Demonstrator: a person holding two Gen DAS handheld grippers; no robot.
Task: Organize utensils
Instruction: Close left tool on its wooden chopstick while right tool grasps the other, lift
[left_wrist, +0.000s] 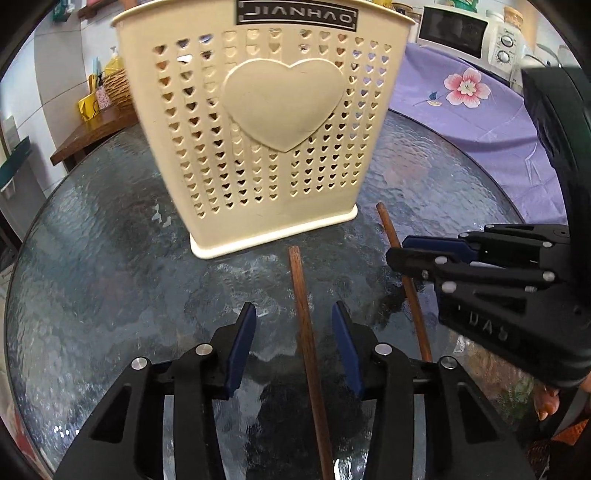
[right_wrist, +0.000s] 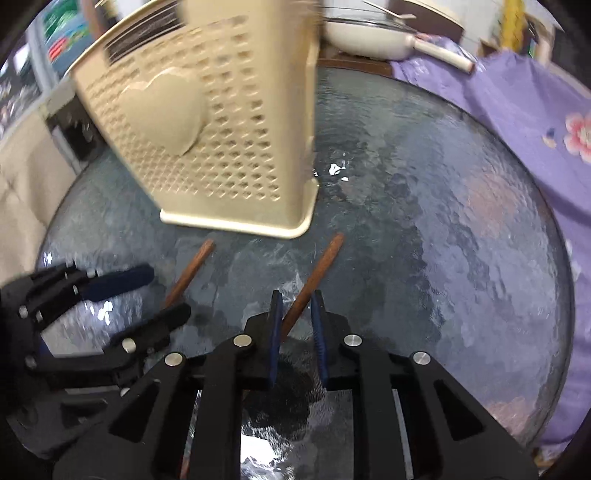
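Note:
A cream perforated utensil holder (left_wrist: 258, 122) with a raised heart stands on the round glass table (left_wrist: 92, 266); it also shows in the right wrist view (right_wrist: 207, 147). Two brown wooden chopsticks lie in front of it. My left gripper (left_wrist: 293, 314) is open, its blue pads on either side of one chopstick (left_wrist: 304, 325) without touching it. My right gripper (right_wrist: 296, 301) is partly closed around the other chopstick (right_wrist: 314, 280), with a small gap on the right pad side. The right gripper also shows in the left wrist view (left_wrist: 402, 251), over the second chopstick (left_wrist: 391, 232).
A purple flowered cloth (left_wrist: 480, 110) covers the surface to the right, with a white microwave (left_wrist: 465, 33) behind it. A white pan (right_wrist: 388, 40) sits behind the holder. A wooden shelf (left_wrist: 92, 129) with a wicker basket is at the left.

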